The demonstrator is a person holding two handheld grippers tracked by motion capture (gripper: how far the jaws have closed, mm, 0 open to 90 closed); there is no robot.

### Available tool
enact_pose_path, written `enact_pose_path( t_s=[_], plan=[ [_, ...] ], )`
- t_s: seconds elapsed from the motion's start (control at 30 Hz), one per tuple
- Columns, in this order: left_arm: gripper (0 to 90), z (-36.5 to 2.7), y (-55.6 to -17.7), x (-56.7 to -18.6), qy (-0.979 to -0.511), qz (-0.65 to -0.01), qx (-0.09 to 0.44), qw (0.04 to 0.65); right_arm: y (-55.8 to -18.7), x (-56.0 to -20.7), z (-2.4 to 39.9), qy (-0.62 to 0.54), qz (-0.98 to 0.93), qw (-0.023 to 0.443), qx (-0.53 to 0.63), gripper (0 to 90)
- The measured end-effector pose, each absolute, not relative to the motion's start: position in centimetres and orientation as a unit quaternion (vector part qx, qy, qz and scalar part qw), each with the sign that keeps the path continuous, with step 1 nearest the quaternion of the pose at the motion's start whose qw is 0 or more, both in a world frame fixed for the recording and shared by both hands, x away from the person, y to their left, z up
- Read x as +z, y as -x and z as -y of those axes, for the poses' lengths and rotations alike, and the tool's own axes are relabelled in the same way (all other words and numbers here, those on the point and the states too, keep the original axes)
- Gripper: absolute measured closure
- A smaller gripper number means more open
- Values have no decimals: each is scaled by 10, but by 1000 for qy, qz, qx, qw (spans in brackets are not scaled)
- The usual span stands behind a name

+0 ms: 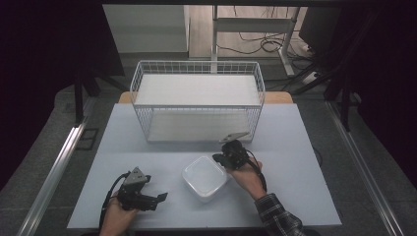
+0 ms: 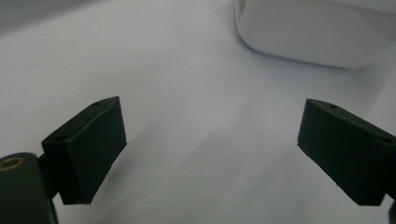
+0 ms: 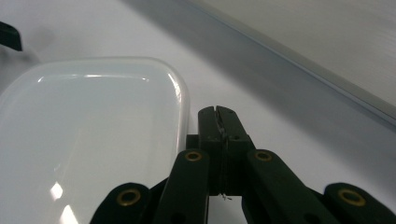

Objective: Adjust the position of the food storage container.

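Observation:
A white square container with rounded corners lies on the table near the front, between my two grippers. My right gripper sits at its far right corner, jaws pressed together with nothing between them. In the right gripper view the shut tips lie just beside the container's glossy rim; whether they touch it is unclear. My left gripper rests at the front left, pointing toward the container, which shows ahead of its jaws. Those jaws stand wide open over bare table.
A white wire basket stands at the back middle of the pale table, just beyond my right gripper. Dark curtains and metal rails flank the table. A desk frame and cables lie on the floor behind.

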State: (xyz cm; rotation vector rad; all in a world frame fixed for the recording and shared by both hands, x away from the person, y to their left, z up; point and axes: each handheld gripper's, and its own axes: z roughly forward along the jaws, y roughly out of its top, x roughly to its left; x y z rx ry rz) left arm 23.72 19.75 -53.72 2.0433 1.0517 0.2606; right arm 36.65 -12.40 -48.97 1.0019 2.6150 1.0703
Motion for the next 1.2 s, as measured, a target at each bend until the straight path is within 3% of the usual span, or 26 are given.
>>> enact_pose_path(
  t_s=[0.17, 0.33, 0.4, 0.6, 0.77, 0.8, 0.9, 0.97, 1.2],
  plan=[
    [73, -200, -238, -537, -807, -423, 104, 398, -360, -488, 110, -310, -880, 73, 353, 890],
    [57, -207, -244, -530, -791, -448, 111, 403, -354, -485, 131, -326, -867, 69, 370, 890],
    [91, -210, -250, -525, -783, -454, 113, 410, -349, -486, 141, -329, -866, 72, 369, 889],
    [309, -197, -276, -524, -794, -431, 101, 417, -321, -481, 175, -341, -860, 92, 370, 889],
    [453, -170, -293, -521, -812, -405, 106, 407, -291, -487, 185, -338, -863, 77, 368, 889],
    [503, -164, -299, -520, -817, -396, 105, 405, -288, -488, 184, -335, -865, 72, 367, 889],
    [771, -152, -310, -521, -821, -390, 90, 407, -280, -490, 180, -331, -867, 61, 367, 889],
    [881, -149, -314, -523, -822, -384, 76, 413, -278, -490, 176, -326, -869, 55, 368, 889],
    [900, -141, -306, -526, -832, -384, 59, 395, -277, -493, 162, -315, -876, 50, 362, 889]
  ],
)
